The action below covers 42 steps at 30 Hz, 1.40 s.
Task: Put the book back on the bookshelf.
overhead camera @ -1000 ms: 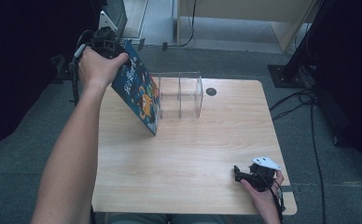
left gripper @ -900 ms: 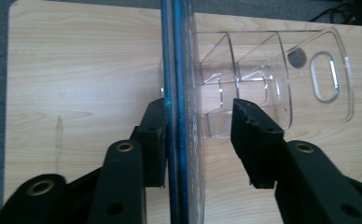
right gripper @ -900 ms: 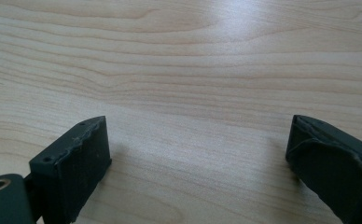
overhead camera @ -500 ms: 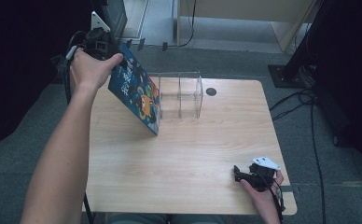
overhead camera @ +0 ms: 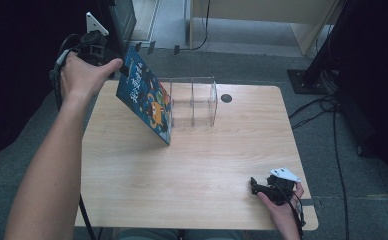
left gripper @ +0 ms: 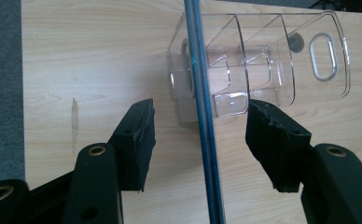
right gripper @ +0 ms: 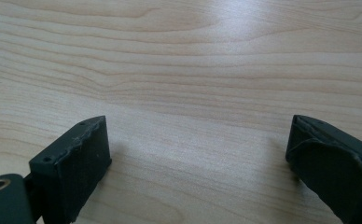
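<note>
**Ana:** Book (overhead camera: 147,100) first; where does it stand?

**Ben:** On the far left part of the table (overhead camera: 192,170); its bottom edge rests on the wood, its top leans away to the left, and its blue cover with orange figures faces the right; its lower right part lies against the left end of the clear plastic organiser (overhead camera: 193,101).

**Ana:** And the left gripper (overhead camera: 121,67)?

**Ben:** Up at the book's top edge, past the table's far left corner; in the left gripper view the book (left gripper: 203,116) shows edge-on as a thin blue-grey line between the two black pads (left gripper: 139,140); there is a clear gap on each side, so neither pad presses on it; the jaws have just been opening, and they stand about half apart with the book loose between them.

**Ana:** So what holds the book up?

**Ben:** I cannot tell for sure; it leans on its own edge beside the organiser (left gripper: 258,65), which shows past it in that view with upright dividers and an oval handle hole in its end wall.

**Ana:** The right gripper (overhead camera: 258,186)?

**Ben:** Low over the near right corner of the table, well apart from the book; its jaws stand wide, with bare wood grain (right gripper: 184,70) between them; nothing is held.

**Ana:** Anything else on the table?

**Ben:** A small round dark hole (overhead camera: 226,98) near the far edge, just right of the organiser.
</note>
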Available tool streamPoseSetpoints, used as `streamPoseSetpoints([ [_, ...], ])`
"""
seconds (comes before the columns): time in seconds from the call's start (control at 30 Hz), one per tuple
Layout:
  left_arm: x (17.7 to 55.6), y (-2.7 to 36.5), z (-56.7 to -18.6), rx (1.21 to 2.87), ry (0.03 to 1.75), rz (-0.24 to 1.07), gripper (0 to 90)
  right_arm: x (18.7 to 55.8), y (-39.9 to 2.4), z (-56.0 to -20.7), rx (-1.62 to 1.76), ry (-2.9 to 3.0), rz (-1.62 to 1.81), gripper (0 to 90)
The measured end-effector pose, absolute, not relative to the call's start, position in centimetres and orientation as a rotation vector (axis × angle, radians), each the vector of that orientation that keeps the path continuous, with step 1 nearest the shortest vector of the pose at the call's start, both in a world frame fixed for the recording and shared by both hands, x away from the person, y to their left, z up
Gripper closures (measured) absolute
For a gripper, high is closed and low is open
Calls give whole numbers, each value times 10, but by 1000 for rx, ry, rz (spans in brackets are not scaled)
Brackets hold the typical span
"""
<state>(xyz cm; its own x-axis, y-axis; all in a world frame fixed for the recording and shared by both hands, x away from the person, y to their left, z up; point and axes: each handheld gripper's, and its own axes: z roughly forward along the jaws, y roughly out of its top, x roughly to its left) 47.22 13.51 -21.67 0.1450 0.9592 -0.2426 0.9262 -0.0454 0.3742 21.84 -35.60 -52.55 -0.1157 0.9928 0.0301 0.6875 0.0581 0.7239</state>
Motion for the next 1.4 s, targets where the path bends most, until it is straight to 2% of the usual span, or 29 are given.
streamPoseSetpoints([
  [0.2, 465, 144, -214, 2005, 1813, 56, 419, 219, -356, -525, 1676, 1855, 827, 59],
  [0.47, 452, 166, -202, 1976, 1832, 42, 299, 219, -356, -525, 1678, 1856, 826, 58],
  [0.53, 451, 168, -202, 1977, 1839, 51, 234, 219, -356, -525, 1678, 1856, 825, 59],
  [0.57, 449, 170, -202, 1988, 1849, 54, 234, 219, -356, -525, 1678, 1856, 825, 59],
  [0.77, 440, 178, -204, 2050, 1843, 76, 0, 219, -355, -525, 1678, 1856, 825, 58],
  [0.97, 427, 185, -207, 2079, 1846, 127, 0, 219, -355, -525, 1677, 1855, 824, 59],
  [1.23, 409, 199, -219, 2076, 1816, 45, 0, 219, -355, -525, 1678, 1855, 820, 59],
  [1.4, 400, 210, -225, 2058, 1824, 55, 0, 219, -355, -525, 1678, 1854, 820, 59],
])
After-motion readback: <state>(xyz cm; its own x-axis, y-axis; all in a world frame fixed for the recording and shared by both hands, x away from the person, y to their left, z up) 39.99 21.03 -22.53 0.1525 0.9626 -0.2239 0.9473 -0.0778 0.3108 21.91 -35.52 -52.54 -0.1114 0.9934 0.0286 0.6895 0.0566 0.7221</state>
